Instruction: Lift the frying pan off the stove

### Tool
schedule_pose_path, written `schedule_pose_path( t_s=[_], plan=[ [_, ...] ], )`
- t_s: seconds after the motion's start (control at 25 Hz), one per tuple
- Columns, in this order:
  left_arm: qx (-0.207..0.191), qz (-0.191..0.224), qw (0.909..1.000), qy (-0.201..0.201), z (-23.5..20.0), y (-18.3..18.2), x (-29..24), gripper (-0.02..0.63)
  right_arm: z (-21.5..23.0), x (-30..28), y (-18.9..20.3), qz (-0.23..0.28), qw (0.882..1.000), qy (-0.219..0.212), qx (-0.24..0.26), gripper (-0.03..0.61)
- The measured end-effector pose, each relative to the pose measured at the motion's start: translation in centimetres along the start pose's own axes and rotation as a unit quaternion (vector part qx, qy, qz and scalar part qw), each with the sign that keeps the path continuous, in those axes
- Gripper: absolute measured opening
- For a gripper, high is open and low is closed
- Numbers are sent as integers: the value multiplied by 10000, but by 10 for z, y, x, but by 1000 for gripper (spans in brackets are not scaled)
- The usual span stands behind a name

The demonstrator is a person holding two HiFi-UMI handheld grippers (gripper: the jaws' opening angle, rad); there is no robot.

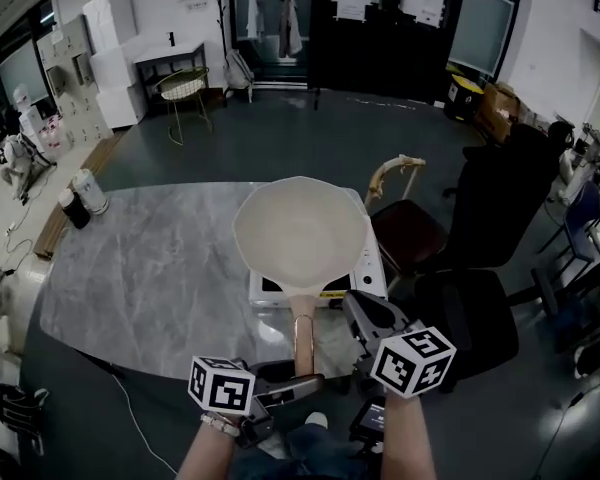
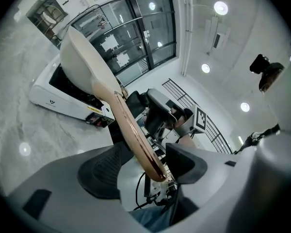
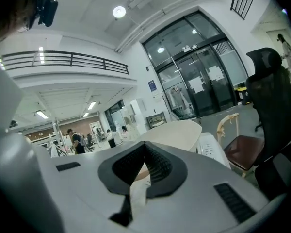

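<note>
A cream frying pan [image 1: 300, 233] sits on a white induction stove [image 1: 372, 280] on the grey marble table [image 1: 150, 268]. Its light wooden handle [image 1: 303, 338] points toward me. My left gripper [image 1: 298, 383] is at the handle's end. In the left gripper view the left gripper [image 2: 146, 166] is open with the handle [image 2: 131, 130] passing between its pads, and the pan [image 2: 80, 57] and stove [image 2: 53, 98] lie beyond. My right gripper [image 1: 358, 306] hovers just right of the handle. In its own view the right gripper [image 3: 144, 161] is shut with nothing in it, and the pan [image 3: 177, 135] is ahead.
A chair with a brown seat [image 1: 410, 236] and a black office chair [image 1: 500, 198] stand close to the table's right side. Two cups [image 1: 80, 198] sit at the table's far left. The table's near edge runs just under the handle.
</note>
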State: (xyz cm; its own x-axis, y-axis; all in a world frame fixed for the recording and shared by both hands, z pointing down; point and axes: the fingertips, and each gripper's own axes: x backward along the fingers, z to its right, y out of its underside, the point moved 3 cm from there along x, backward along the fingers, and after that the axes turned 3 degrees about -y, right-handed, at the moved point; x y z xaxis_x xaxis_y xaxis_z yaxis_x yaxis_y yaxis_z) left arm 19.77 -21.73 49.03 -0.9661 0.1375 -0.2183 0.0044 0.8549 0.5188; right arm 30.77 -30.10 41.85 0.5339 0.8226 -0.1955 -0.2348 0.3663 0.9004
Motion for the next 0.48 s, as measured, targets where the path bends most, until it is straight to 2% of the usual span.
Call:
schedule_pose_path(
  t_s=[0.04, 0.12, 0.32, 0.4, 0.48],
  plan=[
    [19, 52, 10000, -15, 1, 0, 0, 291, 1, -1, 0, -44, 9999, -155, -31, 25],
    [118, 210, 9997, -52, 3, -1, 0, 210, 4, -1, 1, -130, 9991, -386, -117, 26],
    [248, 365, 9988, -208, 3, -1, 1, 199, 13, -1, 10, -295, 9956, -730, -507, 39],
    [252, 431, 9984, -277, 3, -1, 2, 198, 12, -3, 15, -385, 9900, -1038, -877, 125],
    [251, 479, 9980, -337, 3, -1, 3, 198, 10, -7, 23, -493, 9793, -1399, -1379, 191]
  ],
)
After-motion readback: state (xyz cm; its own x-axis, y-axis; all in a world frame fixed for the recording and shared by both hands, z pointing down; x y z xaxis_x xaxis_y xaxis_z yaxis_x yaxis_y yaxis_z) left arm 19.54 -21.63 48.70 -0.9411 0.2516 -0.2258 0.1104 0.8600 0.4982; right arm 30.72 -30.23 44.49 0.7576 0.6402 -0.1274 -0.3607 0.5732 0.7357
